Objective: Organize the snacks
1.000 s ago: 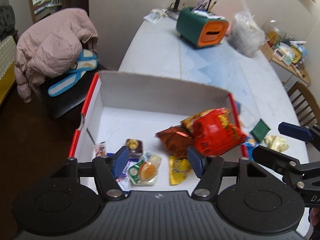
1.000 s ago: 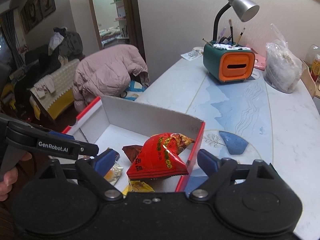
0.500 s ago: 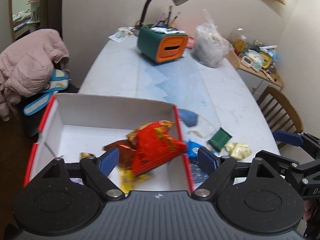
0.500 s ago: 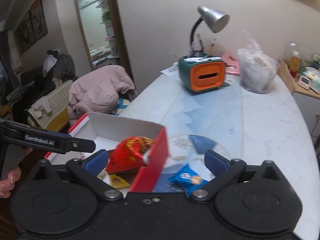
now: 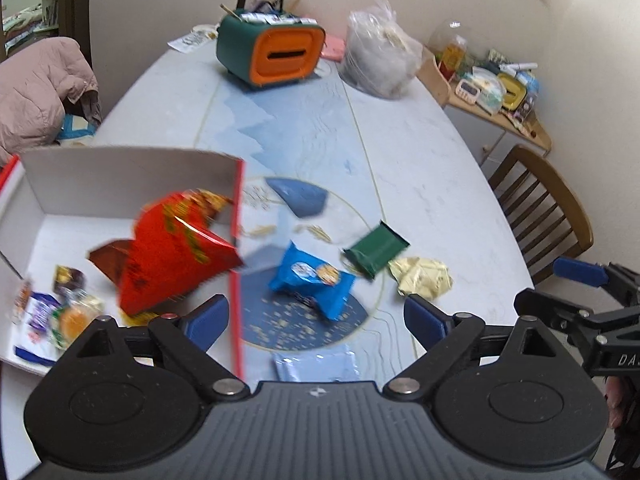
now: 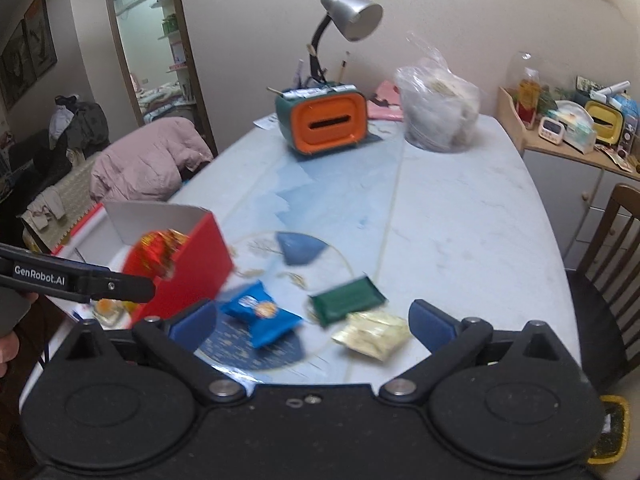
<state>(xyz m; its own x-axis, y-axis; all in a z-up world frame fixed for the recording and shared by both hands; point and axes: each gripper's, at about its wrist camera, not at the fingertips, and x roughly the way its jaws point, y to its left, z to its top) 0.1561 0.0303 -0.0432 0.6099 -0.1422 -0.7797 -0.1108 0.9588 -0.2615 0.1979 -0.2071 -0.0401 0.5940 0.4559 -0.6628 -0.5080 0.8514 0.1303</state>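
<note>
A red box (image 5: 120, 184) with a white inside holds a red snack bag (image 5: 172, 256) and several small snacks (image 5: 72, 316). Right of it on the table lie a blue packet (image 5: 312, 276), a green packet (image 5: 376, 250), a pale yellow packet (image 5: 424, 276) and a light blue packet (image 5: 316, 364). My left gripper (image 5: 316, 316) hovers over the blue packet; its jaws are opening and the pads touch nothing. My right gripper (image 6: 312, 320) stands open above the blue packet (image 6: 260, 312), green packet (image 6: 346, 300) and yellow packet (image 6: 374, 332), clear of them. The box (image 6: 188, 264) is at its left.
At the table's far end stand a green and orange tissue box (image 5: 276, 56), a lamp (image 6: 344, 24) and a full plastic bag (image 5: 380, 60). A wooden chair (image 5: 548, 208) is at the right edge, a pink jacket (image 5: 36, 92) on a seat at the left, a cluttered shelf (image 5: 492, 84) beyond.
Both grippers have swung right, from over the box to over the loose packets on the table. Both sets of jaws stand wider. The red bag stays in the box.
</note>
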